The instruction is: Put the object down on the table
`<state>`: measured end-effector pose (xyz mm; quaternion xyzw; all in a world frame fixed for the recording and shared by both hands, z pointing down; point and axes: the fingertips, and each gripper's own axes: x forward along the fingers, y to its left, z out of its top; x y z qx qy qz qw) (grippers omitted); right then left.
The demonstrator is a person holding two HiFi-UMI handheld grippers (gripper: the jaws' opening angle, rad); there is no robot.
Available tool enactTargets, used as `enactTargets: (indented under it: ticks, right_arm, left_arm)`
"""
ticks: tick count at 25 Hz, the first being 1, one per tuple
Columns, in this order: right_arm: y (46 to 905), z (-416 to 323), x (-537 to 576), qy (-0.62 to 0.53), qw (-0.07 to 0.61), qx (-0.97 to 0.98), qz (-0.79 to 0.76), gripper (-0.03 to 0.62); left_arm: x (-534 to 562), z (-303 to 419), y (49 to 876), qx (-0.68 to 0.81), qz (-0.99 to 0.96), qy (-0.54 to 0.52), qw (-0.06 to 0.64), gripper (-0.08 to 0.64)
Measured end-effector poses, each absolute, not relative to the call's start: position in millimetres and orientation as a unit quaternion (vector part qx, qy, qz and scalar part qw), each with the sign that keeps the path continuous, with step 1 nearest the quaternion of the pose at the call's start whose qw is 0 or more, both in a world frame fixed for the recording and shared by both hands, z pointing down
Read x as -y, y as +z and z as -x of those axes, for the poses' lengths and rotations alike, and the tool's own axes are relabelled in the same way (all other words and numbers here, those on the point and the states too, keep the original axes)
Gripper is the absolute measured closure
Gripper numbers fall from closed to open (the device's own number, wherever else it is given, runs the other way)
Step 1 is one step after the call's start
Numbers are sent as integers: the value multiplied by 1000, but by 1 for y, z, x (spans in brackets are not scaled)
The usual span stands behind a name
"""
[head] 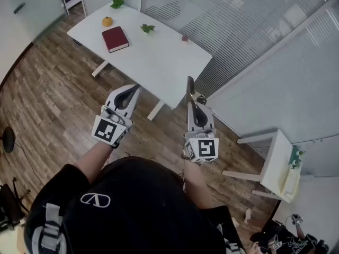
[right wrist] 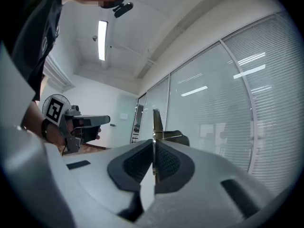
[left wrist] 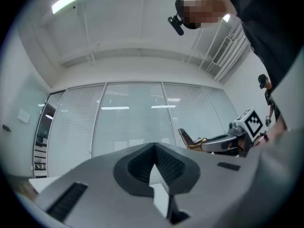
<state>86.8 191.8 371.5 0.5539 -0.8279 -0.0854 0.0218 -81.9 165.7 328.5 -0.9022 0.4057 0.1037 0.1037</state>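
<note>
- Grip first: my right tongs (head: 194, 110) are clenched on the object (head: 189, 86), a thin brown piece pinched edge-on between the pads. Most of its length pokes out past the tips. I judge it is held near one end so that the free end can meet a surface before the tongs do.
- My left tongs (head: 135, 90) are clamped together with nothing between them. They sit to the left of the right pair and point much the same way. One pair seems enough for so slight a thing, so I take these to be idle and kept clear.
- The table (head: 159, 62) lies ahead of both sets of tips and lower, well apart from them. The object hangs in the air and touches nothing but my pads, so the putting-down is not yet begun.
- A book (head: 115, 38) and an orange (head: 107, 21) sit on the far part of the table, ahead and to the left of the left tongs. The near corner, ahead of the right tips, is bare, so I would aim there to avoid crowding anything.
- A thin piece clamped on its edge may swivel in the pads, I judge. The sound course is to bring it low and lay it flat before letting go, so it neither drops nor skids off the edge.
</note>
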Motion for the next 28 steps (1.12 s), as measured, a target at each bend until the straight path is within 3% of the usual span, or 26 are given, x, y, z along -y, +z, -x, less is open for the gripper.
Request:
enactTargets:
  ticks: [28]
  right_arm:
    - [386, -139, -172, -43, -45, 861, -506, 589]
  left_arm:
    - [-160, 26, 342, -435, 889, 90, 112, 555]
